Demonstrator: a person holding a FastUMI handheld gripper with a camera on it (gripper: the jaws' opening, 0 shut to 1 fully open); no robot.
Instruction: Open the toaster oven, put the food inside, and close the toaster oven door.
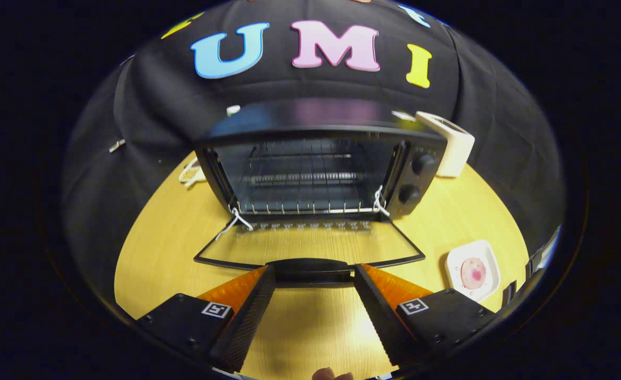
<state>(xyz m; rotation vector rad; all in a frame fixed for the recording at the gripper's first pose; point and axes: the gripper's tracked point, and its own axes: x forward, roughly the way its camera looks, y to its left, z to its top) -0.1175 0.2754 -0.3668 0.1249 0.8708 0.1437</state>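
A black toaster oven [416, 174] stands on the wooden table [162, 248] with its glass door [310, 245] folded down flat toward me. The wire rack [300, 182] inside is bare. The door's dark handle [310, 270] lies between my fingertips, and my gripper [314, 274] is open, with a fingertip at each end of the handle. I cannot tell whether the tips touch it. To the right of the fingers, a small white square plate [492, 261] holds a pink round piece of food [473, 272].
A white boxy appliance [450, 142] stands behind the oven's right corner. A white cord or plug [190, 171] lies at the oven's left rear. Black cloth walls surround the table. A fingertip of the person's hand [331, 374] shows just below the gripper.
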